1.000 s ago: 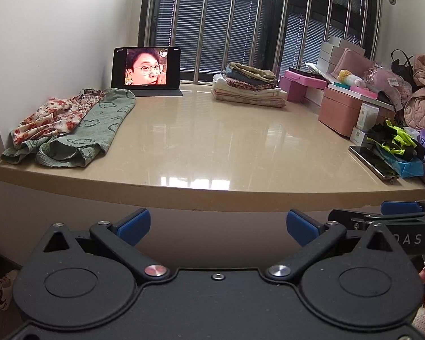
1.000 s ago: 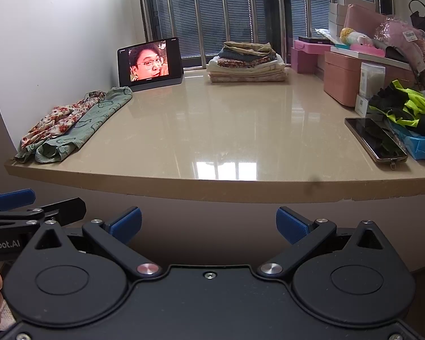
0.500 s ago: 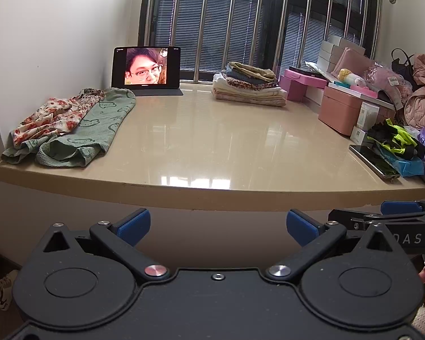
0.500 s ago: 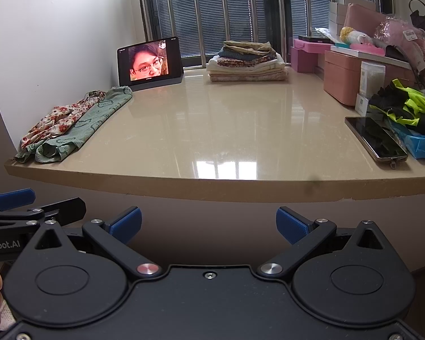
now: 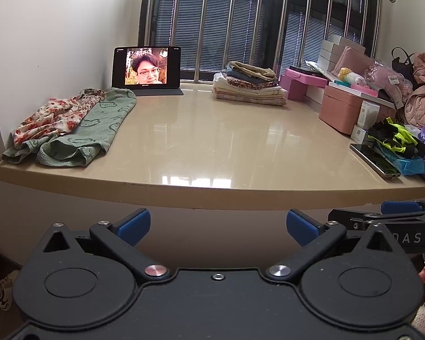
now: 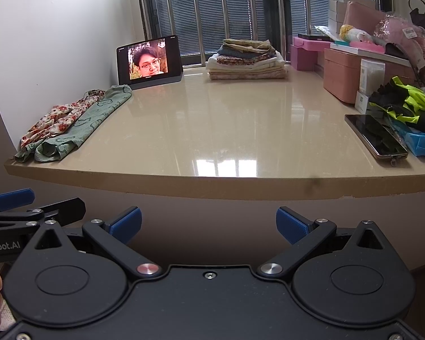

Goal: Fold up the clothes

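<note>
Far left on the beige counter: floral garment bunched against the wall, overlapping the green patterned garment just beside it, both unfolded; a tablet stands at the back, then a folded clothes stack by the window bars. Right side holds pink boxes, a phone near the edge and a black-and-neon item. Left gripper and right gripper hang below the counter edge, fingers wide apart, holding nothing, well clear of the garments.
</note>
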### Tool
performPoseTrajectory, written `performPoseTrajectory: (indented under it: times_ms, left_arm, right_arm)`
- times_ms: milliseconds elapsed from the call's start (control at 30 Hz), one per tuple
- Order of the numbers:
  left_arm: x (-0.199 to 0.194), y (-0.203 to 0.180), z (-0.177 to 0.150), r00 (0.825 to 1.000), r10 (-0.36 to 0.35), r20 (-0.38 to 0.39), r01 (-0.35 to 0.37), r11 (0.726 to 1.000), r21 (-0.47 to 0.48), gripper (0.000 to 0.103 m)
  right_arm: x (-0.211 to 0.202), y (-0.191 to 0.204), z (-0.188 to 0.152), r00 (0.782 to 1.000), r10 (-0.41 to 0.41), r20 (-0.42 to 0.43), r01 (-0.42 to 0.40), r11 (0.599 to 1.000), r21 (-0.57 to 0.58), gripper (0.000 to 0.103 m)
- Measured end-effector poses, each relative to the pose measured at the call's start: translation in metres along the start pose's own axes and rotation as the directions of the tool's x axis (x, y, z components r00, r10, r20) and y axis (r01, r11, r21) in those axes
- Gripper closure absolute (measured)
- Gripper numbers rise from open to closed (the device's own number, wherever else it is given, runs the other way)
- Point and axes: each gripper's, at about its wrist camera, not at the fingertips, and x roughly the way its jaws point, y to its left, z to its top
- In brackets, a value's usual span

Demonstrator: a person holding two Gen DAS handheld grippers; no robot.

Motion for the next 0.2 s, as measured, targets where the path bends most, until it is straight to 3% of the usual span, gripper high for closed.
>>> performPoseTrajectory:
  times_ms: [200]
  left_arm:
    - [0.0000, 0.0002, -0.0006, 1.000, 0.016, -0.004, -0.016, 1.000, 0.001, 0.000]
  right_arm:
    - [0.0009, -0.0004, -0.0005, 1.000, 0.001, -0.005, -0.001, 1.000, 0.001, 0.001]
